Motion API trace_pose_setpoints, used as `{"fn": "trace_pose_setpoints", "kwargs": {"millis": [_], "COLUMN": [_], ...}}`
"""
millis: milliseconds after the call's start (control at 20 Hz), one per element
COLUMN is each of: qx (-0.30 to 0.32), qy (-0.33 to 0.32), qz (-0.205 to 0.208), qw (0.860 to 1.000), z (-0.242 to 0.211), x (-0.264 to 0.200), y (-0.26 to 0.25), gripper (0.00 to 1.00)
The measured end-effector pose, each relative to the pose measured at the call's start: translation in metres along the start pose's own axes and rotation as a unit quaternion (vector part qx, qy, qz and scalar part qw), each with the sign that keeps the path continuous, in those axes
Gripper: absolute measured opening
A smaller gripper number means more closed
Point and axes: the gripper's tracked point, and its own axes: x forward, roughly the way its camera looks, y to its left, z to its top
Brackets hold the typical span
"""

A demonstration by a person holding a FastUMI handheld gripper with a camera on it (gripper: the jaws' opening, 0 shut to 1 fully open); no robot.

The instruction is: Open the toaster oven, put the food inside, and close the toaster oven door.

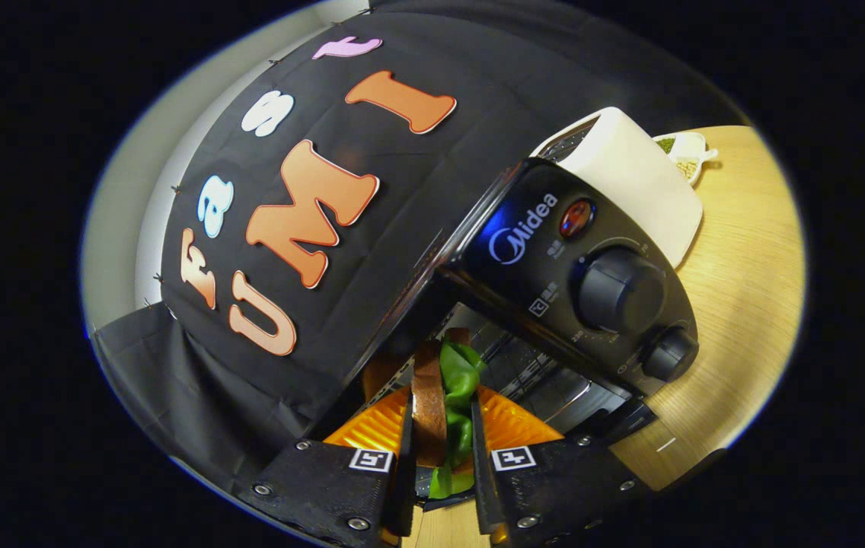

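My gripper (442, 434) is shut on the food (444, 396), a brown bread slice with green lettuce pressed against it, standing on edge between both fingers. The view is tilted. The black toaster oven (554, 251) lies just ahead, its cavity open and the metal rack (531, 365) showing inside. The food's far end reaches into the mouth of the cavity. Two black knobs (619, 291) and a red lamp (577, 218) sit on the oven's control panel, beyond the fingers to the right.
A white toaster (630, 175) stands behind the oven on the wooden table (745, 289). A small white dish (687, 156) with green and pale contents lies past it. Black cloth hangs to the left of the oven.
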Motion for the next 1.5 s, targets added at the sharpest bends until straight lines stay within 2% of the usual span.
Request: {"fn": "trace_pose_setpoints", "kwargs": {"millis": [200,300,400,500,650,700,750,850,1100,1350,1500], "qx": [-0.059,-0.100,-0.131,-0.171,-0.285,-0.321,-0.349,-0.385,-0.429,-0.429,-0.406], "qy": [-0.023,-0.029,-0.017,0.002,0.020,0.020,0.013,0.002,0.028,0.103,0.164], "qz": [-0.025,-0.054,-0.091,-0.090,-0.104,-0.101,-0.094,-0.078,-0.044,-0.021,0.007], "qw": [0.998,0.993,0.987,0.981,0.953,0.942,0.932,0.920,0.902,0.897,0.899], "z": [0.000,0.004,0.005,0.004,0.001,0.003,0.004,0.013,0.005,-0.033,-0.065], "x": [0.010,0.011,0.010,0.008,-0.008,-0.012,-0.020,-0.033,-0.080,-0.127,-0.158], "y": [-0.009,-0.021,-0.036,-0.032,-0.029,-0.024,-0.019,-0.006,0.006,-0.013,-0.020], "gripper": [0.37,0.41,0.49,0.57,0.71,0.75,0.84,0.96,0.97,0.97,0.98]}}
